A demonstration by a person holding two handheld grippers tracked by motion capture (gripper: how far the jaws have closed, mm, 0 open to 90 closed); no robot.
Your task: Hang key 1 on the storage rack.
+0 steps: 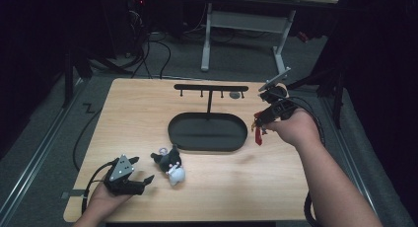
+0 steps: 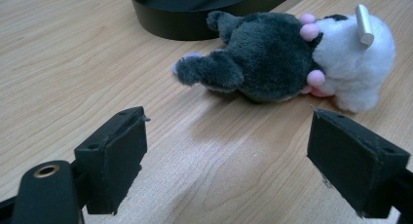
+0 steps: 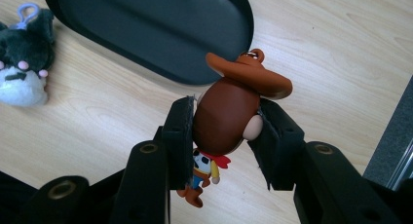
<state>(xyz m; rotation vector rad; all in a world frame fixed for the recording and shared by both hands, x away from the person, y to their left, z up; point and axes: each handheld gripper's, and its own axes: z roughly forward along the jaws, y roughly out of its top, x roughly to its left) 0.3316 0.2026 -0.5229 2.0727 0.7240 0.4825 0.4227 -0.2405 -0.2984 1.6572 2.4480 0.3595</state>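
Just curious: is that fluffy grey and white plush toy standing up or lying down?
Lying down: the grey and white plush toy rests on its side on the wooden table.

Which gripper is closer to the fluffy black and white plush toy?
Left. The left hand-held gripper sits open on the table just beside the plush toy. The right hand-held gripper is far across the table, holding a cowboy figure.
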